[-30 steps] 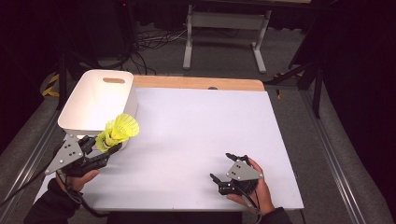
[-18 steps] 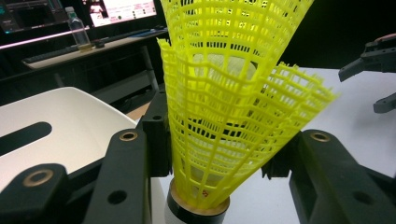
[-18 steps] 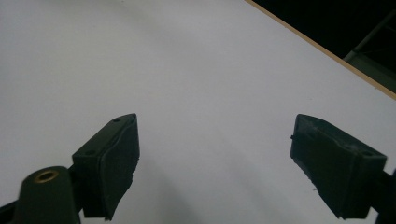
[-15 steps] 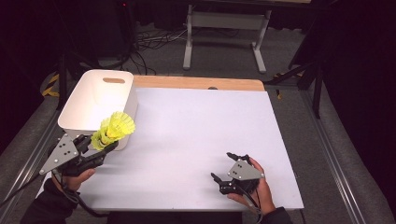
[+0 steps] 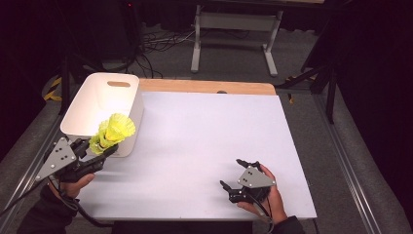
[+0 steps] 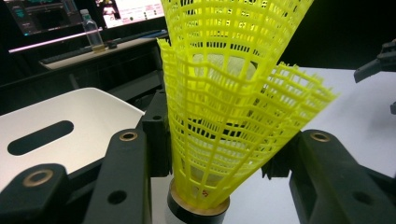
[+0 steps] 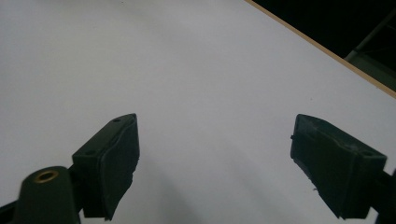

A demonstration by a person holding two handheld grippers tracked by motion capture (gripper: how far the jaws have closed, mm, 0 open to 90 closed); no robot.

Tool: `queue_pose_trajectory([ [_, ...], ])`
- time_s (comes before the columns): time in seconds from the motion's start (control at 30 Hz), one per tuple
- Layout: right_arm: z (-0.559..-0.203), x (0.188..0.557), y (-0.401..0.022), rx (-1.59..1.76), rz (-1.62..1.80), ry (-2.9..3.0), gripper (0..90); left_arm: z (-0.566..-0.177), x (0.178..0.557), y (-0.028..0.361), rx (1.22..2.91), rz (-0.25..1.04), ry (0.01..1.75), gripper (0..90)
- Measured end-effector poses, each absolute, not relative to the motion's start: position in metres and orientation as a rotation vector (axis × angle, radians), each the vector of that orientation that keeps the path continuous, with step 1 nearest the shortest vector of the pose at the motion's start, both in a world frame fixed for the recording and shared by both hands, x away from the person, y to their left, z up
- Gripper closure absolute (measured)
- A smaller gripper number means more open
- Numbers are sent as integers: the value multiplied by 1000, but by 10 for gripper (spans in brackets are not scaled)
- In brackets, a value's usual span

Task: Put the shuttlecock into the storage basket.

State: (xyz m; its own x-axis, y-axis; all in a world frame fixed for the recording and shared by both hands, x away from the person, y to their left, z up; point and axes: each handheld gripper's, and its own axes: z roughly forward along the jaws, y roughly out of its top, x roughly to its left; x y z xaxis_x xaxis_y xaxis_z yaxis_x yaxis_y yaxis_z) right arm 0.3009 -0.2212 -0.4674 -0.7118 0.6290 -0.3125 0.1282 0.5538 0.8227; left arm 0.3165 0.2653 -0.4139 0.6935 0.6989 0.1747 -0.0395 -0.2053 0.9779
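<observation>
left tongs (image 5: 100, 151) are gripping yellow shuttlecocks (image 5: 114, 131) (nested, mesh skirts up) by the cork base, hanging at the near corner of the white bin (image 5: 85, 109). right tongs (image 5: 233, 178) are resting wide open and empty on the counter (image 5: 204, 126), well apart, nothing lying between them.

Your way across the flat white tabletop (image 5: 204, 141) lies open from the middle to its far right edge. At the left, the white plastic bin with a slotted handle (image 5: 100, 105) stands as a wall, and the yellow mesh shuttlecocks (image 5: 113, 132) in your left gripper (image 5: 100, 151) hang against its near corner.
</observation>
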Motion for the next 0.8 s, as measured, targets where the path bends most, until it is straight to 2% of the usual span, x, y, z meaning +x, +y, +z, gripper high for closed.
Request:
queue_pose_trajectory([
  [0.8, -467, 305, -226, 646, 1118, 2177, 168, -382, 337, 290, 1649, 693, 604, 550],
])
